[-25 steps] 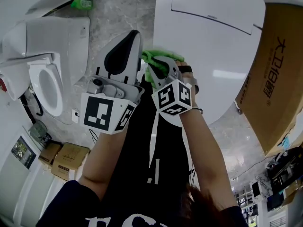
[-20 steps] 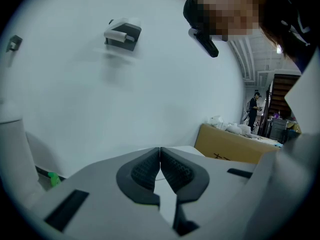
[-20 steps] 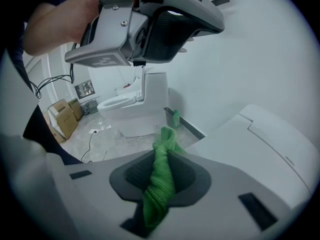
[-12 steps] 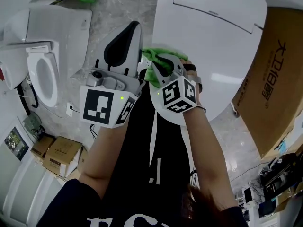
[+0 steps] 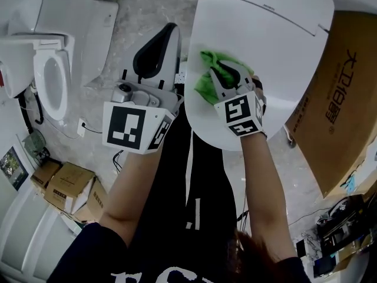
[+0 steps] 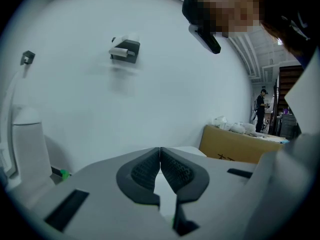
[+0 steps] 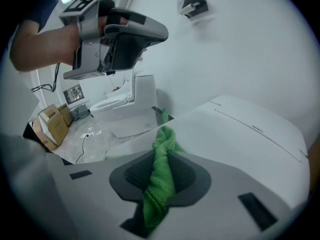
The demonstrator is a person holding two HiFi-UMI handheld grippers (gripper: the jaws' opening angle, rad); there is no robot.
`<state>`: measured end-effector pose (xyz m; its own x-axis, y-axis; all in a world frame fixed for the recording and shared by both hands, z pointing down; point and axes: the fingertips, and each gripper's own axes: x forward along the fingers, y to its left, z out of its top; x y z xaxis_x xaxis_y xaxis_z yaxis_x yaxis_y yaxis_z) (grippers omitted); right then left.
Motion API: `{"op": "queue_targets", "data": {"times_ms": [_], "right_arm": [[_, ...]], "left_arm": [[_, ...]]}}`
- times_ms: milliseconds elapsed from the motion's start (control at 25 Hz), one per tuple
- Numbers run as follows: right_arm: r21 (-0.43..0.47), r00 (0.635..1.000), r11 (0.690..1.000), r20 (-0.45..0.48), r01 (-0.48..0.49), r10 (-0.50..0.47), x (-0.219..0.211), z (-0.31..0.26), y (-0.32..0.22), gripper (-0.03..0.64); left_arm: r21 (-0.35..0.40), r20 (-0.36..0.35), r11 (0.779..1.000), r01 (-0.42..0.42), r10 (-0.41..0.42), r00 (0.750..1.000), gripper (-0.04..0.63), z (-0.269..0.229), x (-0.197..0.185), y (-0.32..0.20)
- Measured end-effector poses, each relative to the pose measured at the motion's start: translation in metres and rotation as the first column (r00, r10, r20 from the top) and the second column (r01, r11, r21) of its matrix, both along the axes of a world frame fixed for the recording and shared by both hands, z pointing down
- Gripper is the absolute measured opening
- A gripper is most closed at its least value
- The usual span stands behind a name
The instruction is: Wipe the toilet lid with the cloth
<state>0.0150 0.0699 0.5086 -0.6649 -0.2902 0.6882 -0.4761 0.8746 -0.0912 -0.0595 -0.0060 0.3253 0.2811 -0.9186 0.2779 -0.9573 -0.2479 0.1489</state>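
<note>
The white toilet lid (image 5: pixel 265 46) fills the upper middle of the head view and slopes away in the right gripper view (image 7: pixel 240 129). My right gripper (image 5: pixel 227 78) is shut on a green cloth (image 5: pixel 211 75), which lies pressed against the lid's left part. In the right gripper view the cloth (image 7: pixel 161 176) is pinched between the dark pads (image 7: pixel 131 176) and hangs out in front of them. My left gripper (image 5: pixel 154 49) hovers left of the lid, over the floor, jaws shut with nothing in them; in its own view the pads (image 6: pixel 145 170) meet, facing a white wall.
A second toilet (image 5: pixel 50 81) with an open seat stands at the left. A large cardboard box (image 5: pixel 339 99) leans at the right of the lid. Small cartons (image 5: pixel 70 184) and a cable (image 5: pixel 88 134) lie on the grey floor at lower left. A distant person (image 6: pixel 261 104) stands far off.
My right gripper has carried the green cloth rightward, from the lid's left edge onto its surface. The left gripper has stayed beside the lid.
</note>
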Motion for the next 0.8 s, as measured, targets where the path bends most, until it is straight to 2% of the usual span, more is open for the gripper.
{"op": "queue_targets", "data": {"times_ms": [240,440,800], "right_arm": [[-0.013,0.995,0.995,0.001,-0.096,0.096,0.046,-0.001,0.004,0.083],[-0.022,0.982,0.981,0.003,-0.191,0.191,0.071,-0.001,0.002,0.083],[0.082,0.964,0.962,-0.037,-0.260,0.264,0.097,0.000,0.002,0.083]], "left_arm": [[-0.029,0.004,0.999,-0.033,0.033,0.999,0.021,-0.004,0.009,0.028],[-0.025,-0.020,0.998,-0.050,0.049,0.999,0.021,-0.005,0.011,0.038],[-0.009,-0.027,0.997,-0.077,0.077,0.997,0.021,-0.010,0.014,0.050]]}}
